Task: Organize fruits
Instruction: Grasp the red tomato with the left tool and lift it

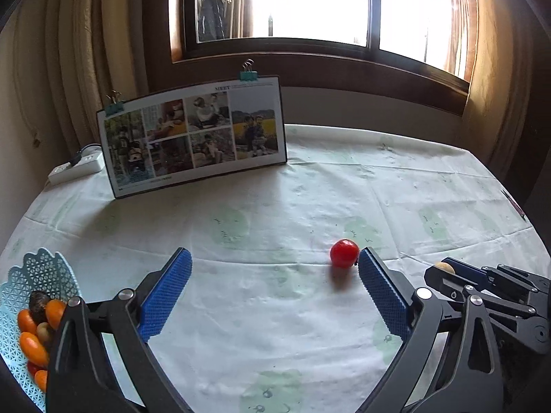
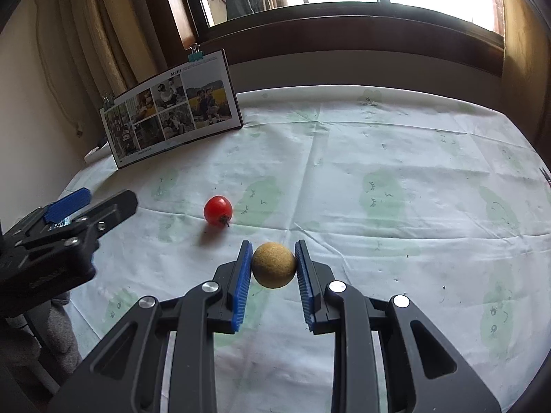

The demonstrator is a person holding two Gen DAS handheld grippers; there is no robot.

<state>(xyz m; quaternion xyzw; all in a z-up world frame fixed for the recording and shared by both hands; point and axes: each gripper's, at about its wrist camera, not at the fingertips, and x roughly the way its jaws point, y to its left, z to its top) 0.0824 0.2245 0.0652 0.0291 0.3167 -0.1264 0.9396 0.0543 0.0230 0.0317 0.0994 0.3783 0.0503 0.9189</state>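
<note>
A red cherry tomato (image 1: 344, 253) lies on the pale tablecloth, just inside the tip of the right finger of my left gripper (image 1: 274, 258), which is open and holds nothing. The tomato (image 2: 217, 210) also appears in the right wrist view, ahead and to the left. My right gripper (image 2: 272, 245) is shut on a tan, rough-skinned round fruit (image 2: 274, 265), held just above the cloth. From the left wrist view, the right gripper (image 1: 441, 268) is at the far right. A light blue lattice basket (image 1: 38, 275) at the lower left holds several orange, red and dark fruits.
A photo board (image 1: 196, 137) with binder clips stands at the back left, with a white power strip (image 1: 75, 168) behind it. Window and curtains lie beyond the table's far edge. A pen (image 1: 513, 203) rests near the right edge. My left gripper (image 2: 105, 198) is at the left of the right wrist view.
</note>
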